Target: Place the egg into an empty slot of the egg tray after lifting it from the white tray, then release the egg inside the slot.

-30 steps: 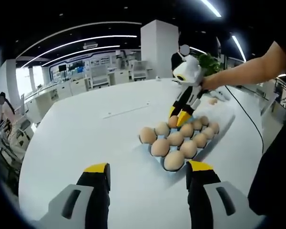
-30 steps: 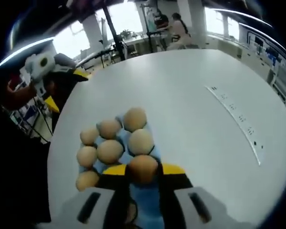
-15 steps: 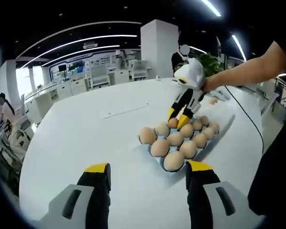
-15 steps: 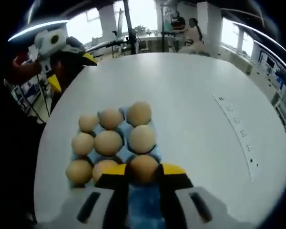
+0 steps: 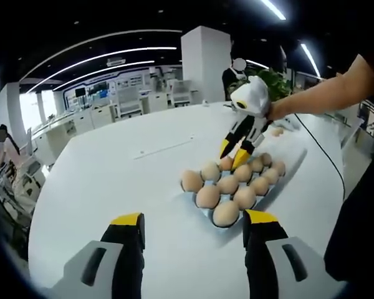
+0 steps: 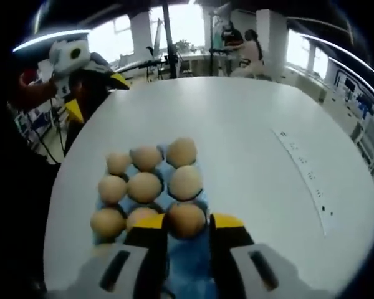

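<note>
A blue egg tray (image 6: 188, 265) on the white round table holds several brown eggs. The nearest egg (image 6: 186, 219) sits in a slot between the jaws of my right gripper (image 6: 188, 222), which stand slightly apart from it, open. In the left gripper view the right gripper (image 5: 233, 155) points down at the far row of the egg tray (image 5: 205, 213), its tips just above that egg (image 5: 226, 164). Beyond lies the white tray (image 5: 294, 151) with one egg (image 5: 278, 132). My left gripper (image 5: 193, 229) hovers open and empty near the tray's front.
A person's arm (image 5: 324, 93) holds the right gripper, with a black cable (image 5: 327, 159) trailing over the table. The left gripper (image 6: 98, 93) hangs at the table's far edge. A marked strip (image 6: 304, 180) runs along the table. Desks and people stand behind.
The right gripper's jaws have spread a little off the egg, which now rests in its slot. The right view has pulled back slightly. The left gripper has stayed still.
</note>
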Action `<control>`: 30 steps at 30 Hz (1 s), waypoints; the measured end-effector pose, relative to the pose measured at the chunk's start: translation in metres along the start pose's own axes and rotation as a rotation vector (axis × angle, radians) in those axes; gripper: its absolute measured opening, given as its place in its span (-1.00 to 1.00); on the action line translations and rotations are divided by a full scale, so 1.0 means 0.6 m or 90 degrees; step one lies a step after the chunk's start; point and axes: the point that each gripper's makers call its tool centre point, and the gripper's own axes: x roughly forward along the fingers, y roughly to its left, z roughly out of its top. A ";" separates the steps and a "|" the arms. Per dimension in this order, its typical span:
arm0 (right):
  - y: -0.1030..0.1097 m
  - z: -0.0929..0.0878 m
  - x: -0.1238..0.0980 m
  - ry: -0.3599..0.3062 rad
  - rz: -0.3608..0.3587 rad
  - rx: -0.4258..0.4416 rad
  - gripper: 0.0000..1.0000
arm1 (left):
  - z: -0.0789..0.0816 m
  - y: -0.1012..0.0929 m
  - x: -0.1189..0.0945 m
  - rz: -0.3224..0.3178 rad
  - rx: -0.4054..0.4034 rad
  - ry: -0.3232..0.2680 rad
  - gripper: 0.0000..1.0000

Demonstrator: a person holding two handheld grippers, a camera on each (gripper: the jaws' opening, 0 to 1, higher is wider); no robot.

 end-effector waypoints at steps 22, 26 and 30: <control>-0.025 -0.129 -0.121 -0.001 -0.090 0.109 -0.49 | 0.008 -0.014 0.014 -0.015 0.010 -0.002 0.27; -0.029 -0.157 -0.145 0.017 -0.109 0.113 -0.49 | 0.008 -0.015 0.016 -0.016 0.010 -0.002 0.27; -0.036 -0.182 -0.171 0.025 -0.134 0.130 -0.49 | 0.007 -0.016 0.016 -0.016 0.009 -0.002 0.27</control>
